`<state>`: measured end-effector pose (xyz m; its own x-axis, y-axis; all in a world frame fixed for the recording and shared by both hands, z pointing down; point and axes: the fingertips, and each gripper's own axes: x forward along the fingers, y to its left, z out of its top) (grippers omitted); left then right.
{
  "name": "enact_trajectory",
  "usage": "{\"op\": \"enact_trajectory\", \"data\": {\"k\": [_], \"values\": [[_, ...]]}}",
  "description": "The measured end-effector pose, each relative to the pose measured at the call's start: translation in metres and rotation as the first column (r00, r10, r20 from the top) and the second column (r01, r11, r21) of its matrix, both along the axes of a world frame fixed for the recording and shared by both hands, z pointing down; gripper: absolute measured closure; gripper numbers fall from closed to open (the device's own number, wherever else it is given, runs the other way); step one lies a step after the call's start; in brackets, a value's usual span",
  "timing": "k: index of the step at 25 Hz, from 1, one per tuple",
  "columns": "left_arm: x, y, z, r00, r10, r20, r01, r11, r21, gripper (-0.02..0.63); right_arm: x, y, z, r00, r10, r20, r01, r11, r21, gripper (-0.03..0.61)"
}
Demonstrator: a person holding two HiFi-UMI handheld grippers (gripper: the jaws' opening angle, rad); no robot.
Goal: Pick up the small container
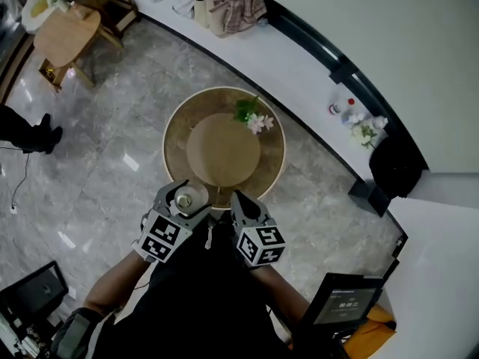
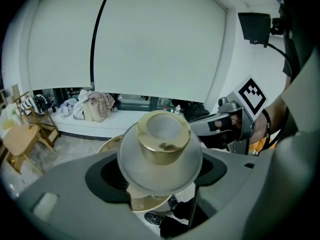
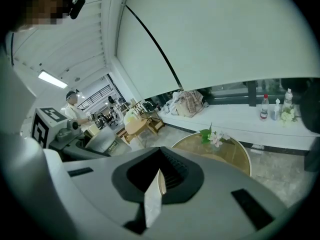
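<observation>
Left tool (image 1: pixel 178 203) clamps the small container (image 2: pixel 160 154) — frosted, gold-rimmed — over the round surface (image 1: pixel 224 152); right tool (image 1: pixel 241 203) alongside, jaws together.

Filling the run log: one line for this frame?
left gripper: shut on small container, over round table near edge | right gripper: shut on thin white piece | phase: container in grasp

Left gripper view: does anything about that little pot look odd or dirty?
Slightly. The small container, held in the left gripper, has a dark smudge on the near side of its gold rim. Otherwise it looks whole, with no spill in sight.
</observation>
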<state>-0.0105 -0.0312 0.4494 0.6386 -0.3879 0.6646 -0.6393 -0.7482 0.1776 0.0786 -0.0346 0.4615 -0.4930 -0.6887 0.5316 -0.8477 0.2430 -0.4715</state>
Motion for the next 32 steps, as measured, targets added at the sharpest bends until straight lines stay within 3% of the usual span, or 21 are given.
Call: {"op": "enact_trajectory", "data": {"k": [14,32], "values": [[0.002,0.025,-0.046,1.000,0.003,-0.011,-0.002,0.999,0.044,0.276,-0.012,0.002,-0.035,1.000,-0.025,-0.008,0.025,0.998,0.064,0.583],[-0.012,0.017,-0.044,1.000,-0.016,0.027,0.014,0.998,0.064,0.276,-0.011,-0.005,-0.056,0.998,-0.040,-0.050,0.047,0.989,0.138,0.583]]}}
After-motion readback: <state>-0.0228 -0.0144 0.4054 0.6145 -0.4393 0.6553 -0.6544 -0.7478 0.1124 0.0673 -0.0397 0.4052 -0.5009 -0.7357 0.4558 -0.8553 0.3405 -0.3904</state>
